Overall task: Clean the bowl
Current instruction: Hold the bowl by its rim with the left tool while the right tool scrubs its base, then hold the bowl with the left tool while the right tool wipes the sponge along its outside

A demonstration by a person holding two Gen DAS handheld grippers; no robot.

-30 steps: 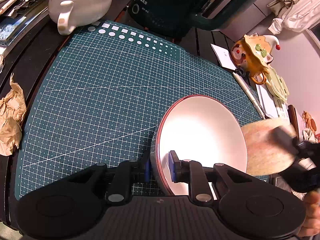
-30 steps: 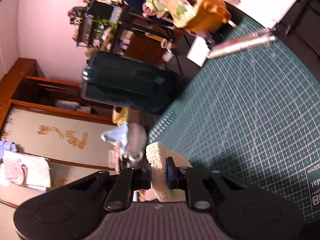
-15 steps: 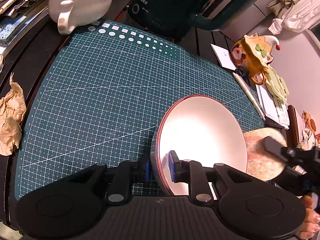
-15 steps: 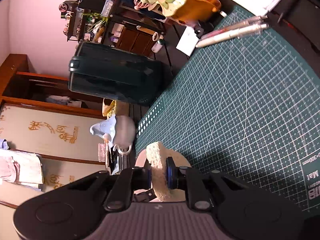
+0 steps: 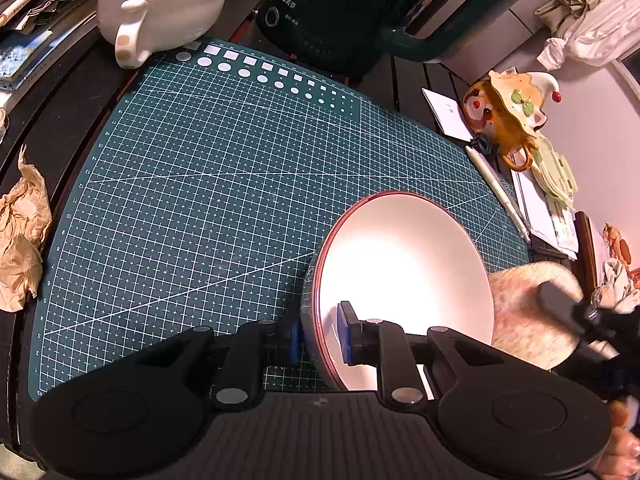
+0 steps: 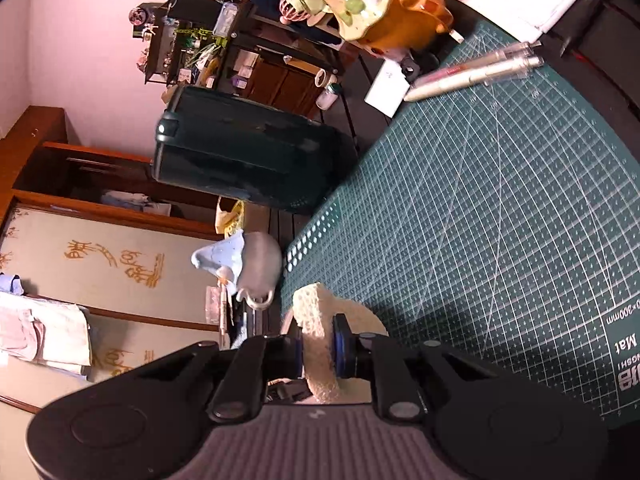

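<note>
A white bowl (image 5: 404, 276) with a red-brown rim is held tilted above the green cutting mat (image 5: 224, 184). My left gripper (image 5: 320, 336) is shut on the bowl's near rim, one pad inside and one outside. A round beige sponge (image 5: 528, 316) sits just right of the bowl, behind its rim. My right gripper (image 6: 318, 346) is shut on the sponge (image 6: 316, 336); in the left wrist view it shows blurred at the right edge (image 5: 580, 320). The bowl is hidden in the right wrist view.
A dark green kettle (image 5: 360, 8) and a grey teapot (image 5: 160, 8) stand at the mat's far edge. An orange figurine mug (image 5: 508, 120), pens (image 5: 500, 188) and papers lie at the right. Crumpled brown paper (image 5: 20, 236) lies at the left.
The sponge in my right gripper has shifted beside the bowl's right rim and the right gripper has turned. The bowl and left gripper have stayed still.
</note>
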